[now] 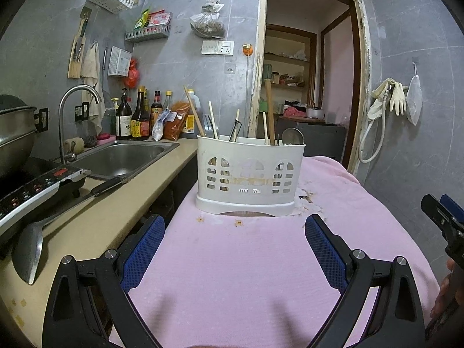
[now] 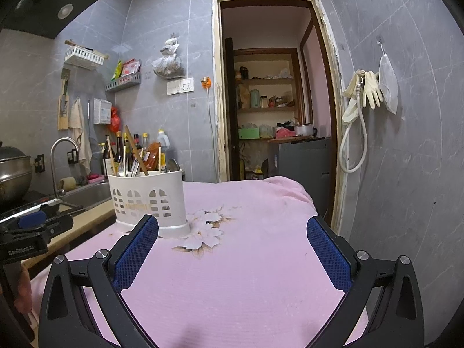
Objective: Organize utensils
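Note:
A white slotted utensil holder (image 1: 250, 174) stands upright on a pink cloth (image 1: 246, 261), with chopsticks (image 1: 194, 110), a wooden handle (image 1: 269, 110) and metal spoons (image 1: 293, 137) sticking out of it. My left gripper (image 1: 235, 232) is open just in front of it, nothing between its blue pads. My right gripper (image 2: 232, 232) is also open and holds nothing, hovering over the pink cloth (image 2: 246, 261), with the holder (image 2: 149, 200) ahead to its left. A metal spatula (image 1: 29, 249) lies on the beige counter (image 1: 101, 217) to the left.
A steel sink (image 1: 121, 156) with a tap (image 1: 75, 110), sauce bottles (image 1: 133, 116), an induction hob (image 1: 32, 185) and a pot (image 1: 14, 133) line the counter. An open doorway (image 2: 275, 101) lies behind. Gloves and a hose (image 2: 359, 98) hang on the right wall.

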Available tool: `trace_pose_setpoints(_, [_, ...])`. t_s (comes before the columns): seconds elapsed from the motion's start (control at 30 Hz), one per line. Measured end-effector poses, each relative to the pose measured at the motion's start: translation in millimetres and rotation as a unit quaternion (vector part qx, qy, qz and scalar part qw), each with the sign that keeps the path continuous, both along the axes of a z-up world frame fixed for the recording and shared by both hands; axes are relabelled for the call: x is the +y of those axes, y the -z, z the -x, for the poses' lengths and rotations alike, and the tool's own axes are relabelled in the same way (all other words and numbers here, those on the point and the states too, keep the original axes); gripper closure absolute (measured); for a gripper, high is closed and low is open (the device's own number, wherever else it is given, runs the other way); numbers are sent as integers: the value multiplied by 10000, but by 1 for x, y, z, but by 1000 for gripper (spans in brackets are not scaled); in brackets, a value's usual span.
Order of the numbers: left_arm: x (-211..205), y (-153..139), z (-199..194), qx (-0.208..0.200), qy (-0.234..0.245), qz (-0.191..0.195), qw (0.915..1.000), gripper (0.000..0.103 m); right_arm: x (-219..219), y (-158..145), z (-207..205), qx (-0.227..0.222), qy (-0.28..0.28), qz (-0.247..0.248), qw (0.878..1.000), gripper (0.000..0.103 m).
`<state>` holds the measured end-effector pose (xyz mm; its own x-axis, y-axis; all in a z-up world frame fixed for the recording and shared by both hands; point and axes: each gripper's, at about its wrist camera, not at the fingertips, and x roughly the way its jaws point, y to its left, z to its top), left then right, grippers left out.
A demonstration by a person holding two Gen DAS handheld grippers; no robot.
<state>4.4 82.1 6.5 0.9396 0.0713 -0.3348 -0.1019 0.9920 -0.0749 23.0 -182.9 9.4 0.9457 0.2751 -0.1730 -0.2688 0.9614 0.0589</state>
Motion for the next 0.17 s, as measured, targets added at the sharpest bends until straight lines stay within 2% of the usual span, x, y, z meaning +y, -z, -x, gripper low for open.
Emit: trace_pose_setpoints(0.17, [0, 1, -2, 42, 24, -6, 10000, 8, 3, 4, -2, 58, -20, 38, 10000, 0])
